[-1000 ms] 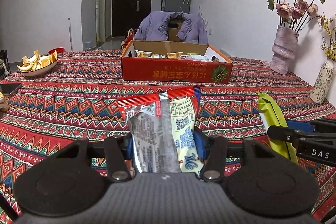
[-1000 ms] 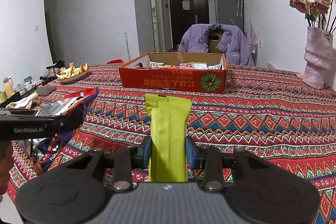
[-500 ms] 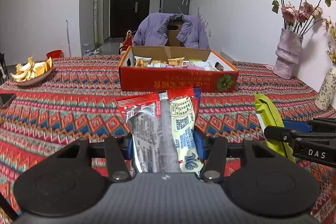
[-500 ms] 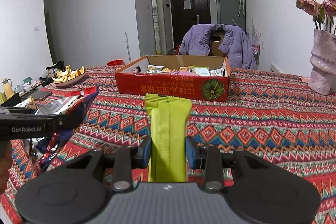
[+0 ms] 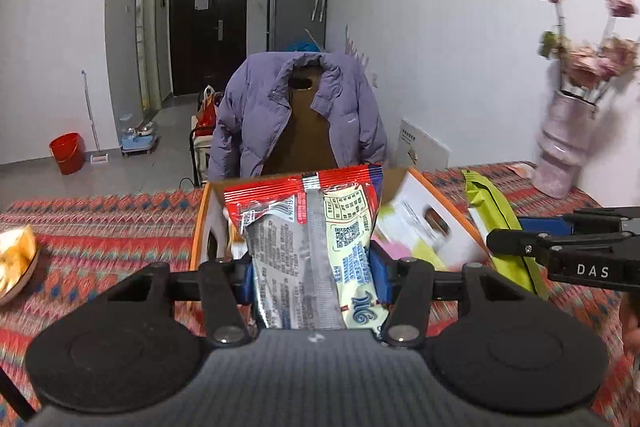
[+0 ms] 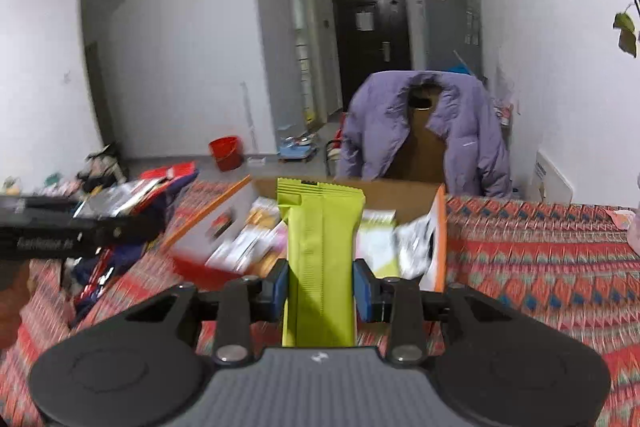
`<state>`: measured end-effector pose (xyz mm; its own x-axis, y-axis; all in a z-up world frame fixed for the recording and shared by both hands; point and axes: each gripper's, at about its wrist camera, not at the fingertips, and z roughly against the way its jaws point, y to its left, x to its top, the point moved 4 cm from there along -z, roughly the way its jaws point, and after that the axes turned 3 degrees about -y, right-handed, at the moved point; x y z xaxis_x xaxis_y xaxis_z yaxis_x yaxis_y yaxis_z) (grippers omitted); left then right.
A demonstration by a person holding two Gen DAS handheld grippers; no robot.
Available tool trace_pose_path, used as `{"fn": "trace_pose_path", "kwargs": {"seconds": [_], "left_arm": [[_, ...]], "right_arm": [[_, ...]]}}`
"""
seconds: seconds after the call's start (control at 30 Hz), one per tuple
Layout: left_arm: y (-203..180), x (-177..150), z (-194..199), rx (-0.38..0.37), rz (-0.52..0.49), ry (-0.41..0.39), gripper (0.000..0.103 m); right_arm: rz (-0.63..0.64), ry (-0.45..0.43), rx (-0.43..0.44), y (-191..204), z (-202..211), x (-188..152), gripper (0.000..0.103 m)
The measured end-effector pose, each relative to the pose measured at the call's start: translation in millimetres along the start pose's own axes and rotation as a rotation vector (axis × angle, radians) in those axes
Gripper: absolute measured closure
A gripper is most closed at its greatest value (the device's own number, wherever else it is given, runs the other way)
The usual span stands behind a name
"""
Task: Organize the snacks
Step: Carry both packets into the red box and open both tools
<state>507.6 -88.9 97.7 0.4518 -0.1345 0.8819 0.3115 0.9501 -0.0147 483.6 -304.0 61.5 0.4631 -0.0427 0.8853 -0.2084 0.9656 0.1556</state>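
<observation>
My left gripper [image 5: 312, 279] is shut on a red, silver and cream snack bag [image 5: 316, 239], held upright above the near edge of the open red cardboard box [image 5: 432, 223]. A lime-green snack bar [image 6: 320, 251] stands clamped between the blue pads of my right gripper [image 6: 320, 287], just before the same box [image 6: 438, 243], where several snack packets lie. Each gripper shows in the other's view: the right one with its green bar [image 5: 500, 227] at right, the left one with its bag [image 6: 128, 195] at left.
A patterned red tablecloth [image 6: 540, 267] covers the table. Behind the box a purple jacket [image 5: 296, 107] hangs over a chair. A pink vase of flowers [image 5: 564, 147] stands at the right, and a bowl of peels [image 5: 16, 259] at the left edge.
Both grippers have moved forward and a little up with their snacks. The box, earlier far across the table, is now right under and in front of them.
</observation>
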Motion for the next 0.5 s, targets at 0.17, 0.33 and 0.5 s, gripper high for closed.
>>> {"fn": "trace_pose_path", "kwargs": {"seconds": [0.17, 0.33, 0.5], "left_arm": [[8, 34, -90, 0.016, 0.032, 0.109, 0.05], [18, 38, -174, 0.062, 0.117, 0.232, 0.05], [20, 23, -221, 0.114, 0.145, 0.307, 0.05]], "right_arm": [[0.048, 0.09, -0.12, -30, -86, 27, 0.07], [0.054, 0.183, -0.197, -46, -155, 27, 0.07], [0.137, 0.231, -0.253, -44, -190, 19, 0.068]]}}
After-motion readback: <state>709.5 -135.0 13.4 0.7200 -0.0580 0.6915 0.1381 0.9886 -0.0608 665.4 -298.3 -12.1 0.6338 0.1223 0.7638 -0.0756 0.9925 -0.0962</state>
